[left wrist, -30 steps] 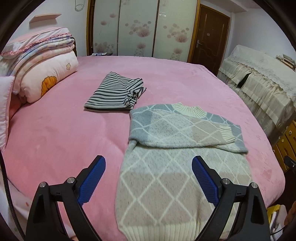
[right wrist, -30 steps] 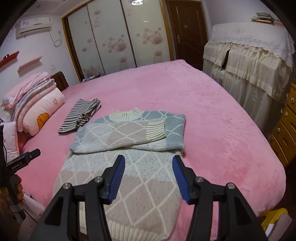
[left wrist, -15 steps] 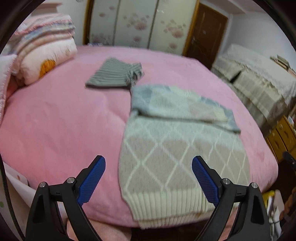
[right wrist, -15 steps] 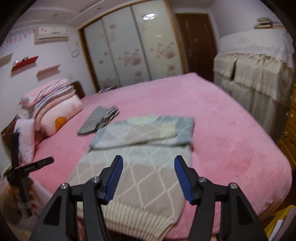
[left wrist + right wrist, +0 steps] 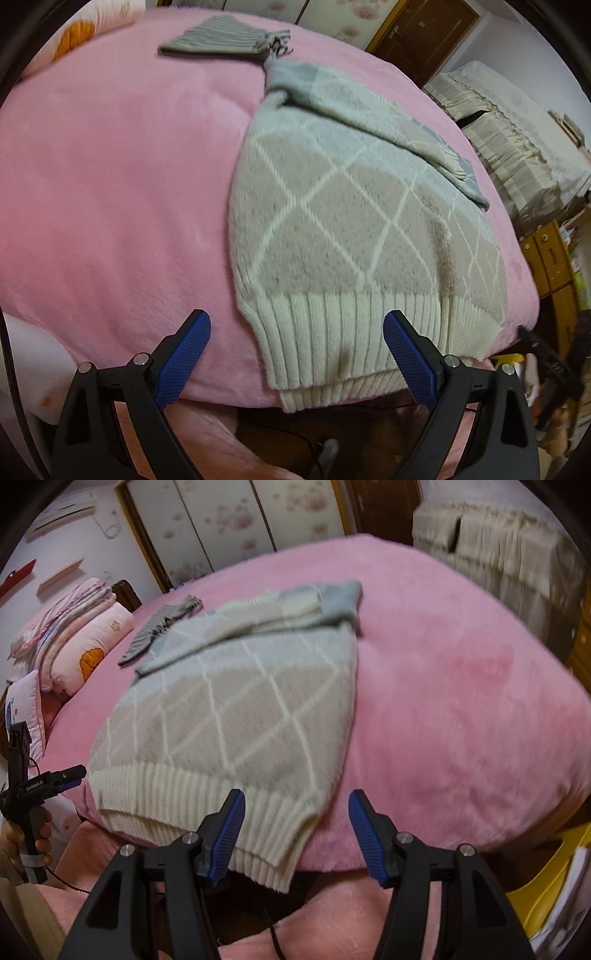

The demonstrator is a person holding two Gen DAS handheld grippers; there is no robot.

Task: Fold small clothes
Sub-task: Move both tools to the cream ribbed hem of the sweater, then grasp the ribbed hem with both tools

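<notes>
A grey-green sweater [image 5: 343, 221] with a white diamond pattern lies on the pink bed [image 5: 110, 184], sleeves folded across its chest, its cream ribbed hem [image 5: 351, 332] hanging over the near bed edge. My left gripper [image 5: 295, 350] is open and empty, its jaws either side of the hem's left corner. In the right wrist view the sweater [image 5: 236, 709] lies ahead and my right gripper [image 5: 295, 827] is open and empty at the hem's right corner [image 5: 295, 819]. The left gripper also shows in the right wrist view [image 5: 55, 779], at the far left.
A folded striped garment [image 5: 225, 38] lies beyond the sweater. Stacked pink quilts and pillows [image 5: 74, 646] sit at the bed's head. A covered cabinet [image 5: 517, 129] and wooden drawers [image 5: 550, 258] stand to the right. Wardrobe doors [image 5: 240, 524] lie behind.
Both grippers have dropped low and pulled back to the near bed edge, so the sweater's hem now sits between their jaws. The sweater has not moved.
</notes>
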